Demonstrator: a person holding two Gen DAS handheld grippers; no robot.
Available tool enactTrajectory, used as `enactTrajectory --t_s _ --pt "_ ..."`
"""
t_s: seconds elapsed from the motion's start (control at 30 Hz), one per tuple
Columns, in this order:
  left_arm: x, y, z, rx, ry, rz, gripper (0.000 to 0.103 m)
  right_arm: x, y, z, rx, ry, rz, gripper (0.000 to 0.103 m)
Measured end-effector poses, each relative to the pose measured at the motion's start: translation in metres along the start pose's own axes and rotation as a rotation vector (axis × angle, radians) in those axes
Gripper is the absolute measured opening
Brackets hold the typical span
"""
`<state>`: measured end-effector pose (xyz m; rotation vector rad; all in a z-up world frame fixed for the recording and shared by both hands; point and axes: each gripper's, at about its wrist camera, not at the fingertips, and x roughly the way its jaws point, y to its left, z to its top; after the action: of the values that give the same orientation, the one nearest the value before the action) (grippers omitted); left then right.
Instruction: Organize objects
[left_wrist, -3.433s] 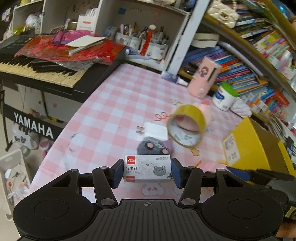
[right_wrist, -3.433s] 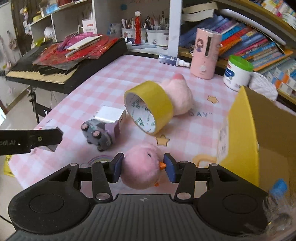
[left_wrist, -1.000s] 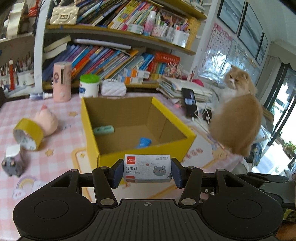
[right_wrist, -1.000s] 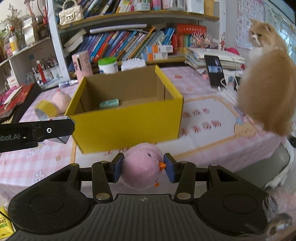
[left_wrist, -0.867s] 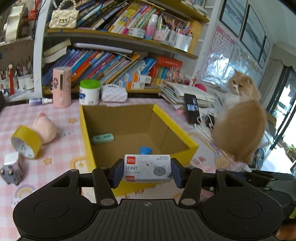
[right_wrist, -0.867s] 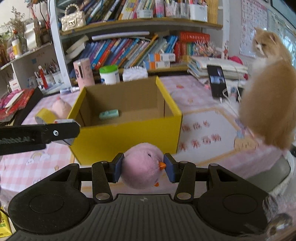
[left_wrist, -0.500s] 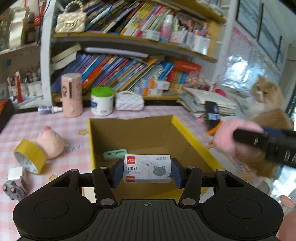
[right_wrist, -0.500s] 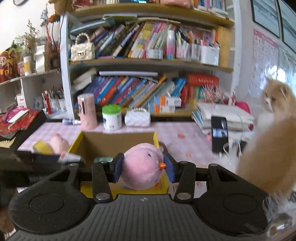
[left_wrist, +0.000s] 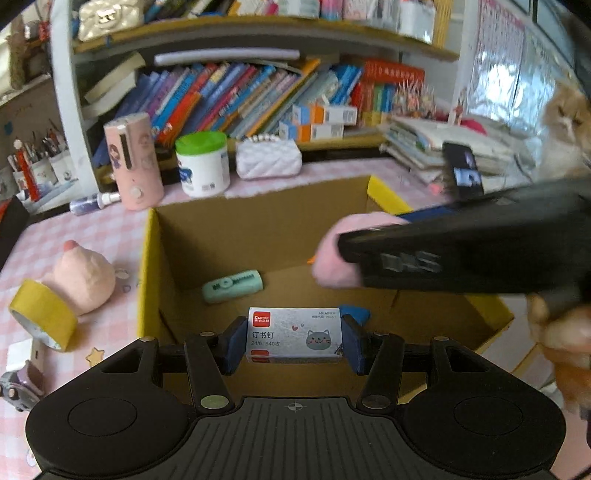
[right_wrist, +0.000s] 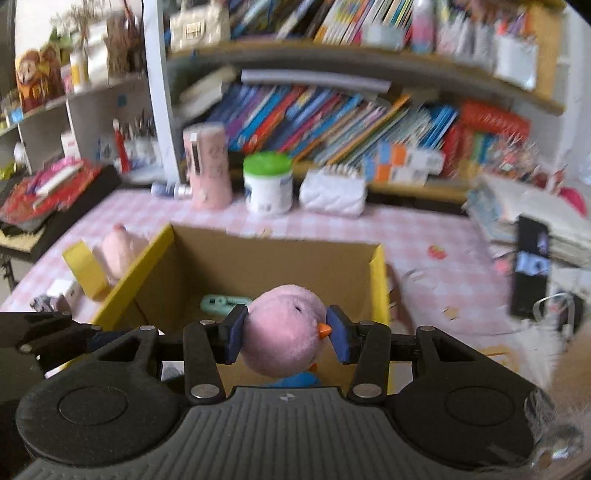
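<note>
Tilting downward | left hand-held gripper (left_wrist: 294, 338) | staple box (left_wrist: 294, 334) | over yellow box (left_wrist: 147, 258)

1. The left wrist view is taken from just behind the left gripper (left_wrist: 294, 341), angled down into the yellow cardboard box (left_wrist: 147, 258) at close range.
2. The right wrist view is taken from behind the right gripper (right_wrist: 284, 334), likewise angled down over the box (right_wrist: 378, 280).
3. The box, the green-lidded jar (left_wrist: 202, 162) (right_wrist: 267, 182) and the bookshelf (left_wrist: 258, 99) (right_wrist: 332, 118) are shared.
</note>
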<state>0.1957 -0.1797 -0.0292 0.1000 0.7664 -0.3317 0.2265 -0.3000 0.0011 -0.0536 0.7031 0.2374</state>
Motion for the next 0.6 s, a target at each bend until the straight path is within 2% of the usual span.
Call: enactTrajectory --t_s 0.27,0.6 --pt "0.021 -0.002 -0.003 -0.01 0.075 0.039 0.052 0.065 -0.003 0.016 -0.051 0.156 0.06 0.044" --pt "0.033 -0.001 -0.003 -0.019 0.11 0.071 0.052 0.095 -0.002 0.014 -0.093 0.242 0.081 0.044"
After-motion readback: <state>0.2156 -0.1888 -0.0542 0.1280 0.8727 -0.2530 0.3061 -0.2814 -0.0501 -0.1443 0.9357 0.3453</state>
